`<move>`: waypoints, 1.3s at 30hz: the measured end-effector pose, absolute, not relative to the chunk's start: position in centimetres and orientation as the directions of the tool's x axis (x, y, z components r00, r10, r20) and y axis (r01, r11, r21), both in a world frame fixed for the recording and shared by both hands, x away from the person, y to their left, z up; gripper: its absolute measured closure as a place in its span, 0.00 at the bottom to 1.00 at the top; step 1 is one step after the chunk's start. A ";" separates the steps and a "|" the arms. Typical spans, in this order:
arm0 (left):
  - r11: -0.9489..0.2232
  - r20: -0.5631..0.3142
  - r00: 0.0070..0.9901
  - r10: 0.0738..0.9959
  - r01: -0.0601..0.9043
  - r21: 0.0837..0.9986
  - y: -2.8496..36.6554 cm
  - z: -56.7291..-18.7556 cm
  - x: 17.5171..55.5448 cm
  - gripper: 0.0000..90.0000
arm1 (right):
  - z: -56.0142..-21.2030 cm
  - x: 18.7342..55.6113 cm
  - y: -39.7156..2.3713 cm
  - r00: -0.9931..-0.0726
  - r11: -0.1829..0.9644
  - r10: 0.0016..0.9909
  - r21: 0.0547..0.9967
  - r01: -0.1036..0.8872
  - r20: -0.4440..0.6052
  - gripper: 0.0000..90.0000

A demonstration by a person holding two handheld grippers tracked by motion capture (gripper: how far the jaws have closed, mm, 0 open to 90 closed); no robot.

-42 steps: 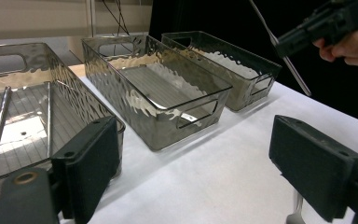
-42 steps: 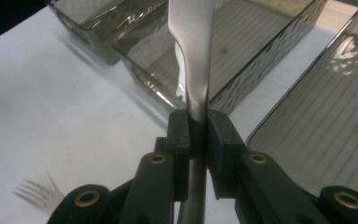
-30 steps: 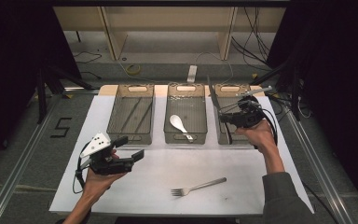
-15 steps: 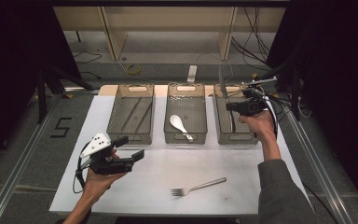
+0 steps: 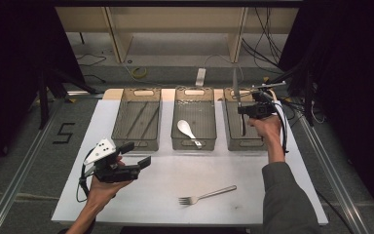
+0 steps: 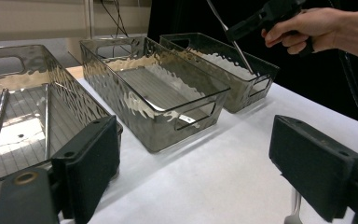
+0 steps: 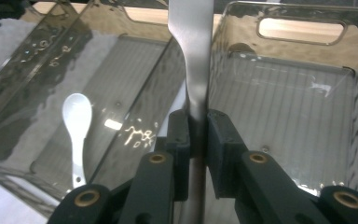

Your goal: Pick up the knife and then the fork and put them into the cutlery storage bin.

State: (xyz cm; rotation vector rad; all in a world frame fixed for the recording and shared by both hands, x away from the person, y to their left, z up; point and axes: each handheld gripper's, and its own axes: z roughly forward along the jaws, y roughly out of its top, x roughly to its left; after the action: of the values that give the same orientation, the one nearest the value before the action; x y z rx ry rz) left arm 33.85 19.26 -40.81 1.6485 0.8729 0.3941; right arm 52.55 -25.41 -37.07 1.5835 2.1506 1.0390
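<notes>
The right gripper (image 5: 243,109) has been moved a little toward the top of the high view, and the metal knife (image 5: 234,83) is now held more upright at the upper right. The knife is squeezed tight between the narrow jaws, as is seen in the middle of the right gripper view (image 7: 198,126), where the flat blade (image 7: 191,46) sticks up to the top edge. The low end of the knife is pointed down into the right bin (image 5: 246,144), so it looks like the knife is about to be put in there and only needs to be lowered and let go. The left gripper (image 5: 136,155) has been kept in the same spot at the lower left, with its jaws spread wide and nothing held between them. A white spoon (image 5: 187,130) is lying in the middle bin (image 5: 195,144), and two thin sticks (image 6: 46,116) are lying in the left bin (image 5: 136,144). A fork (image 5: 207,195) is left on the white table (image 5: 175,170) at the bottom middle, well apart from both grippers, so it is probably to be sorted next. Nothing is seen in the way of the knife, but the bin's tall clear walls could be bumped if it is lowered crooked.
</notes>
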 end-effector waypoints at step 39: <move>-0.063 -0.186 0.668 0.721 0.331 0.941 19.2 -40.8 33.8 0.17 | -39.9 51.9 -25.6 -0.295 0.097 0.925 0.602 0.792 0.240 0.58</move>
State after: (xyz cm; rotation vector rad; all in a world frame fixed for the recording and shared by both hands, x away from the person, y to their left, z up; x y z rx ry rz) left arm 33.82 19.20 -40.81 1.6612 0.8685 0.3970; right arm 51.92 -25.59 -39.87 1.7297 2.1685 0.9765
